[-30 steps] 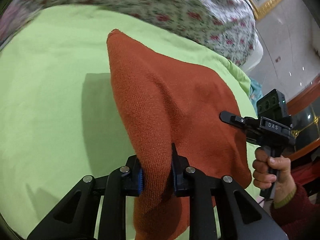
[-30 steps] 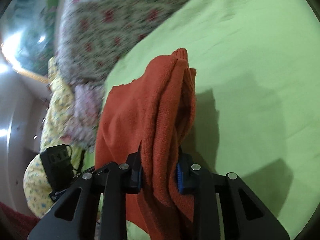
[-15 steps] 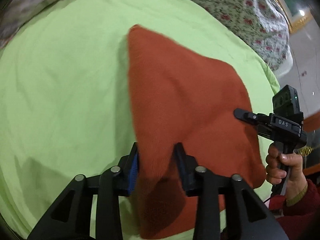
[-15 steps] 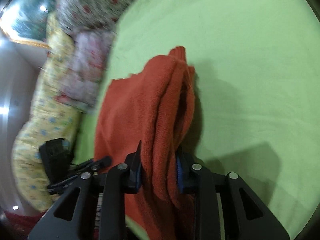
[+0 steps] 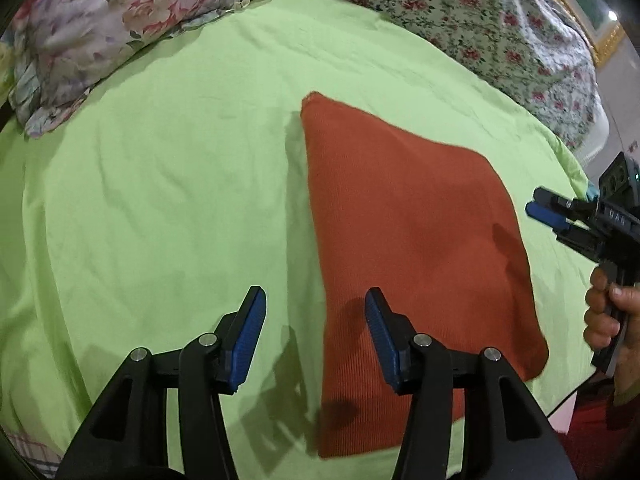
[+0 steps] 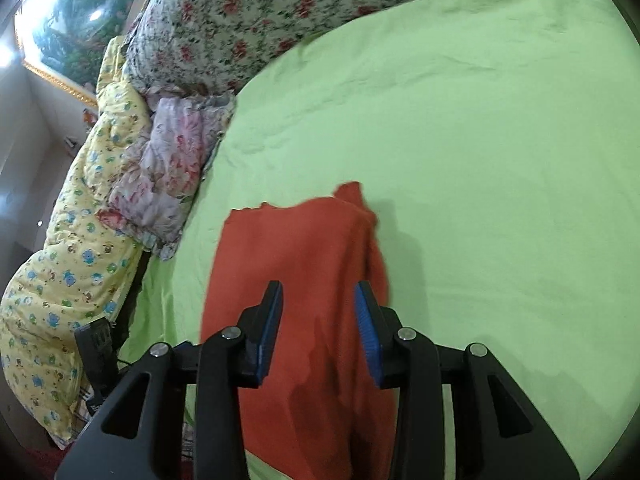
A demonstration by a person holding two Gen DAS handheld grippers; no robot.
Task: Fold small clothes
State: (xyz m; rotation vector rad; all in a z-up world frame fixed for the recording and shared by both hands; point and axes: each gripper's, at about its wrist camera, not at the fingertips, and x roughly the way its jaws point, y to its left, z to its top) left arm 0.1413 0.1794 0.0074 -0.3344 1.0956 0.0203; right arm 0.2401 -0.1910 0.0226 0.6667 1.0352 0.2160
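An orange-red knit garment point(image 5: 412, 232) lies flat on the green bedsheet point(image 5: 160, 184), folded into a rough rectangle. My left gripper point(image 5: 316, 328) is open above the garment's near left edge and holds nothing. In the right wrist view the garment point(image 6: 296, 264) lies under my right gripper point(image 6: 318, 320), which is open and empty over its near end. The right gripper also shows in the left wrist view point(image 5: 560, 216), beside the garment's right edge, held by a hand.
A floral pillow point(image 5: 100, 28) lies at the far left and a flowered quilt point(image 5: 480, 20) along the back. In the right wrist view a yellow printed quilt point(image 6: 68, 264) and a pink floral pillow point(image 6: 168, 176) sit left of the green sheet point(image 6: 500, 160).
Both grippers were shut on the raised garment. They lowered it onto the sheet, opened and let it go. It now lies flat.
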